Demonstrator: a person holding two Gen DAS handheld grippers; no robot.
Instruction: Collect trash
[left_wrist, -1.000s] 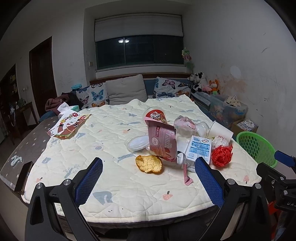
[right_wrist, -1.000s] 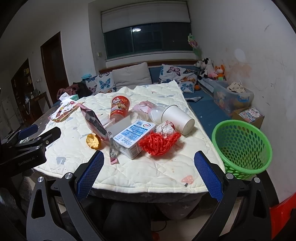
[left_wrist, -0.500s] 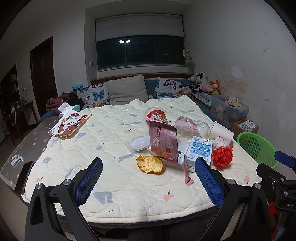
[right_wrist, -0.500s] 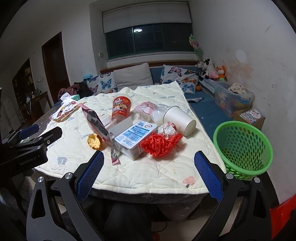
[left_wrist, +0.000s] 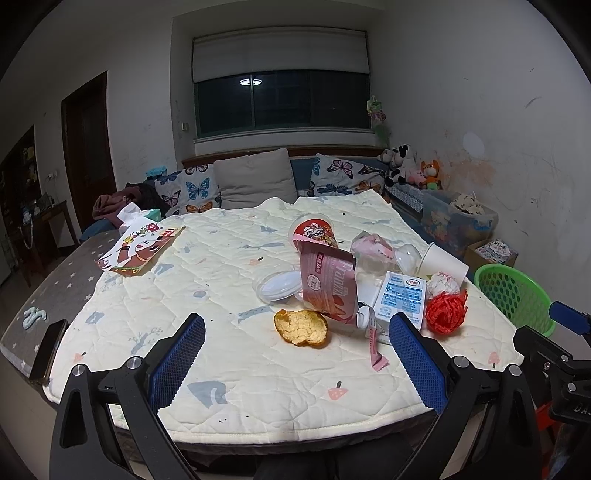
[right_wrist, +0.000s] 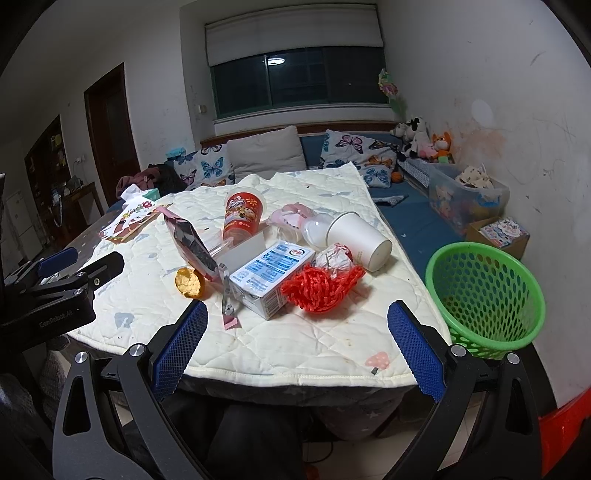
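Both wrist views are creeping slightly toward the quilted table (right_wrist: 325, 343) compared with a second ago, the litter sitting a touch higher in each picture while nothing on the cloth has shifted. Beside the table's right edge, the green basket (right_wrist: 487, 291) is standing on the floor, apparently empty. On the cloth, the trash is lying in one cluster: a white paper cup (right_wrist: 360, 236) tipped on its side, a milk carton (right_wrist: 271, 271) lying flat with its long axis running diagonally away, a red mesh net (right_wrist: 321, 288) touching the carton, and an orange peel (left_wrist: 301, 326) (nearest the left tool). The right gripper (right_wrist: 295, 347) is hanging spread wide and holding nothing, with the net just ahead between its fingers, so it looks the nearer tool and the one closer to the basket. The left gripper (left_wrist: 295, 360) is likewise gaping empty, facing the peel.
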